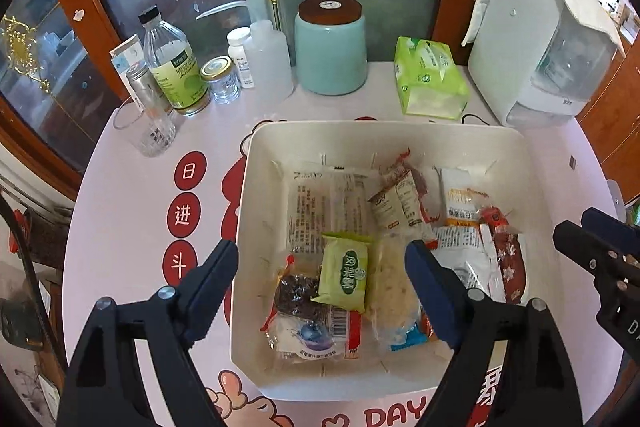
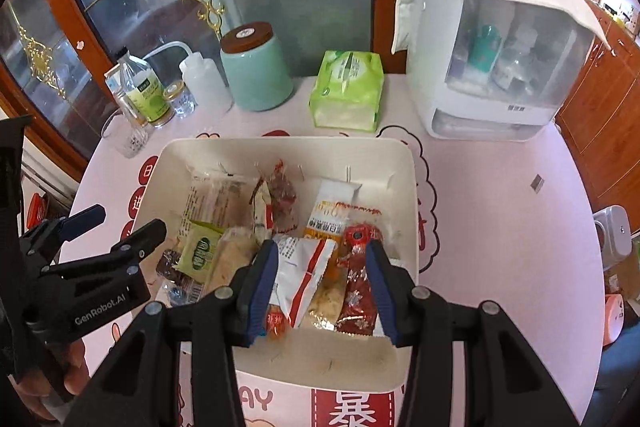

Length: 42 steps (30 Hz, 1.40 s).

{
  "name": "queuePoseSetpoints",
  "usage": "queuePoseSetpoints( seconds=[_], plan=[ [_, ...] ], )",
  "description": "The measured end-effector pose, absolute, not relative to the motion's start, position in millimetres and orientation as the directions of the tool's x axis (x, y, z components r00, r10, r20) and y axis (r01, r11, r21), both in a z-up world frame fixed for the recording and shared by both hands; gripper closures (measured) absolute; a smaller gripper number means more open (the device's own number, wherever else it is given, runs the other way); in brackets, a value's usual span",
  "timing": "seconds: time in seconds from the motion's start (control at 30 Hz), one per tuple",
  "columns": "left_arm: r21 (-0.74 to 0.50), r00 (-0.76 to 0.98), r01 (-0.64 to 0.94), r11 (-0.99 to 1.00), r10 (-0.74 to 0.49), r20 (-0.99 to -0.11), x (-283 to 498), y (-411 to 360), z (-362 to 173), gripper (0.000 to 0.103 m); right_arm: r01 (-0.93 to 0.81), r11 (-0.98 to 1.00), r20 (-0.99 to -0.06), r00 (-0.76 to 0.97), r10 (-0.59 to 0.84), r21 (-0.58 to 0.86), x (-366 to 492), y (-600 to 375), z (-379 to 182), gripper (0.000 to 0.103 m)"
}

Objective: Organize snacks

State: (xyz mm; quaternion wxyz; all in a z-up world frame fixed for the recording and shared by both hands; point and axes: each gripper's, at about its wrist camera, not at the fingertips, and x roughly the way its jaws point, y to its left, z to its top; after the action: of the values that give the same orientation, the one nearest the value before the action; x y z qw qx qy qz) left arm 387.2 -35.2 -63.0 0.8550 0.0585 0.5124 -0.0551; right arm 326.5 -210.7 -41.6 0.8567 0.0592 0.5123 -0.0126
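Note:
A cream plastic bin (image 1: 256,187) (image 2: 404,187) sits on the pink table and holds several wrapped snacks. Among them are a green packet (image 1: 346,271) (image 2: 200,251), a white and red packet (image 2: 304,267), a dark red packet (image 2: 358,291) (image 1: 512,263) and an orange and white stick pack (image 2: 332,215) (image 1: 458,199). My left gripper (image 1: 320,259) is open and empty, above the bin's near left part. My right gripper (image 2: 322,259) is open and empty, above the snacks at the bin's near side. It also shows at the right edge of the left wrist view (image 1: 588,227).
Behind the bin stand a teal jar with a brown lid (image 1: 330,47) (image 2: 256,67), a green tissue pack (image 1: 430,79) (image 2: 348,89), bottles and small jars (image 1: 172,67) (image 2: 144,91), a glass cup (image 1: 152,131) and a white cloth-covered appliance (image 1: 540,39) (image 2: 496,39). A glass cabinet stands behind the table.

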Motion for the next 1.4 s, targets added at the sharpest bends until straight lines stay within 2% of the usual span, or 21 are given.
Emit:
queuePoseSetpoints(
  seconds=[0.5, 1.0, 1.4],
  plan=[
    [0.079, 0.504, 0.193, 0.978, -0.03, -0.863, 324.6, -37.5, -49.3, 0.017, 0.068, 0.99, -0.88, 0.469, 0.078, 0.124, 292.0, -202.0, -44.5, 0.054],
    [-0.027, 0.464, 0.162, 0.986, -0.1, -0.88, 185.5, -10.5, -46.2, 0.013, 0.059, 0.975, -0.873, 0.458, 0.166, 0.216, 171.7, -190.1, -56.5, 0.054],
    [0.03, 0.535, 0.092, 0.995, -0.024, -0.845, 81.5, 8.6, -19.3, 0.011, 0.051, 0.972, -0.867, 0.464, 0.182, 0.231, 64.5, -170.5, -43.7, 0.053]
  ],
)
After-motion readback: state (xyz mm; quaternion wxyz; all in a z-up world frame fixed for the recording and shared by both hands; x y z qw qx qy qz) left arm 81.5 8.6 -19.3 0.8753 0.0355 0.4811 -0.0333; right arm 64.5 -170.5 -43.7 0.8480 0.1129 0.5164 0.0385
